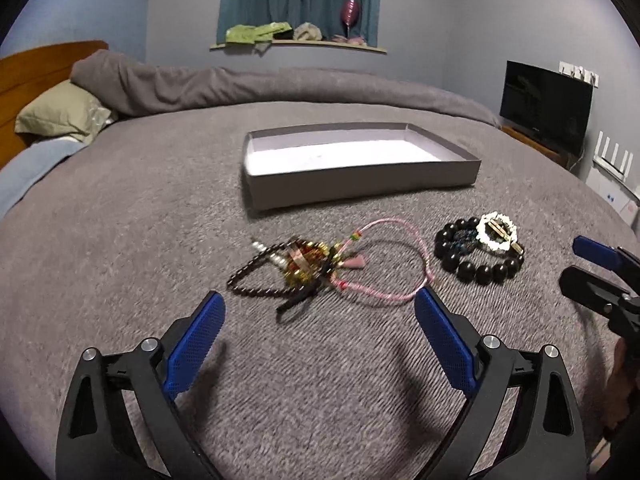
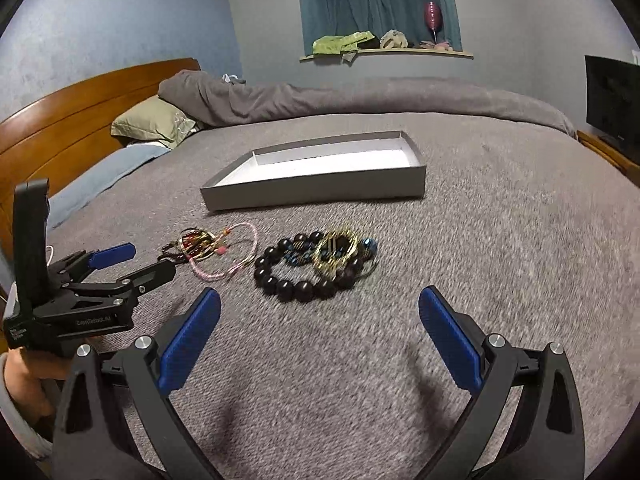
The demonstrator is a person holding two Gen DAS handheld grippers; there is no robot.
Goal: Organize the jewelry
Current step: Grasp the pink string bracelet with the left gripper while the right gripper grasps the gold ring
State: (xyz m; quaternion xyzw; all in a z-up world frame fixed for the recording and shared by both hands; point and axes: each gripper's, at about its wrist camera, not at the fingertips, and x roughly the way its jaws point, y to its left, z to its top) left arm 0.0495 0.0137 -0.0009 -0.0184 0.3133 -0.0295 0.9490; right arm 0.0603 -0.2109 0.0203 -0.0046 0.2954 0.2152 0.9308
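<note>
both claws gape wide and hold nothing: the left gripper (image 1: 320, 308) hangs over the gray blanket (image 1: 140, 208) with the pink cord tangle (image 1: 320, 264) at twelve o'clock, the right gripper (image 2: 320, 304) with the black bead bracelet (image 2: 304, 268) at twelve. the shallow gray box (image 1: 360, 184) lies beyond, at twelve.

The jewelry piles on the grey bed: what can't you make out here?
- Left wrist view: the tangled gold and dark-bead cluster is motion-blurred; separate pieces cannot be counted.
- Right wrist view: the gold-rimmed ornament on the black round-bead bracelet is smeared.
- Both views: the shallow grey cardboard box hides its near floor behind its wall.
</note>
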